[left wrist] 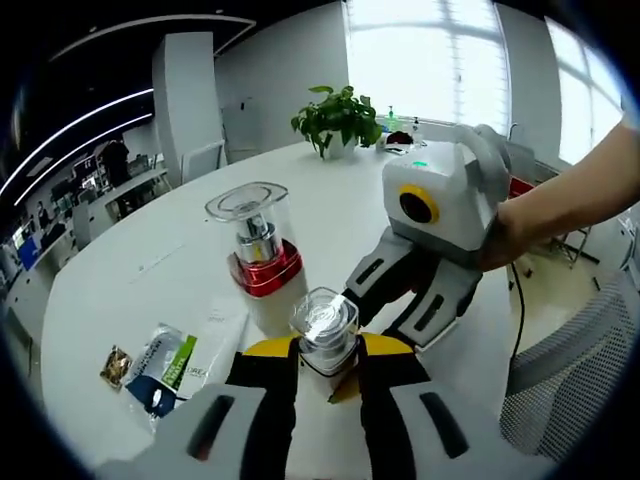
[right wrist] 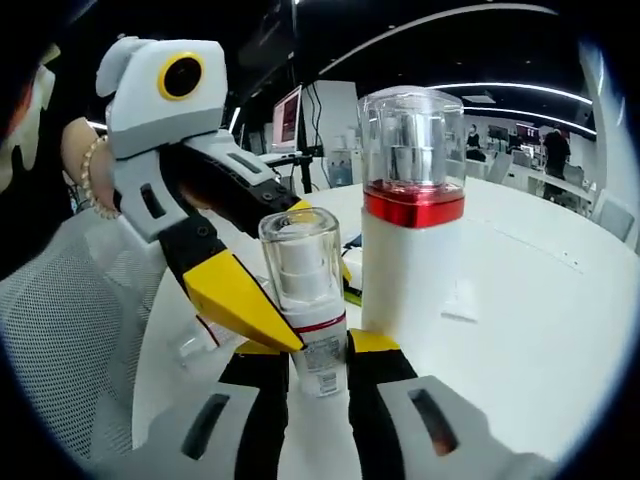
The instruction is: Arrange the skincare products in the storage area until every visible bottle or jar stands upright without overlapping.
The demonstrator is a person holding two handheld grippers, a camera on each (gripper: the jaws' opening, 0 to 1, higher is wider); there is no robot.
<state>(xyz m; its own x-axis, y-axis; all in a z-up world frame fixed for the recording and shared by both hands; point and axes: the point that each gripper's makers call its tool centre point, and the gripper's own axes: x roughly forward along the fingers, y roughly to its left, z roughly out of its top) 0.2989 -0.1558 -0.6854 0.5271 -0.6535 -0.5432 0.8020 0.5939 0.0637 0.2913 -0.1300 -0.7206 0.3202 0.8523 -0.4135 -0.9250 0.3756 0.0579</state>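
The round white table (left wrist: 150,250) carries everything. On it the tall white bottle with a red band and clear domed cap (right wrist: 412,215) stands upright, apparently already placed. Just beside it, the small white pump bottle with a clear cap (right wrist: 303,290) is upright too, held between both tools, likely to steady it. The left gripper (left wrist: 328,372) is clenched on its body, and the right gripper (right wrist: 318,365) clasps its base. A flat sachet (left wrist: 165,362) lies well apart.
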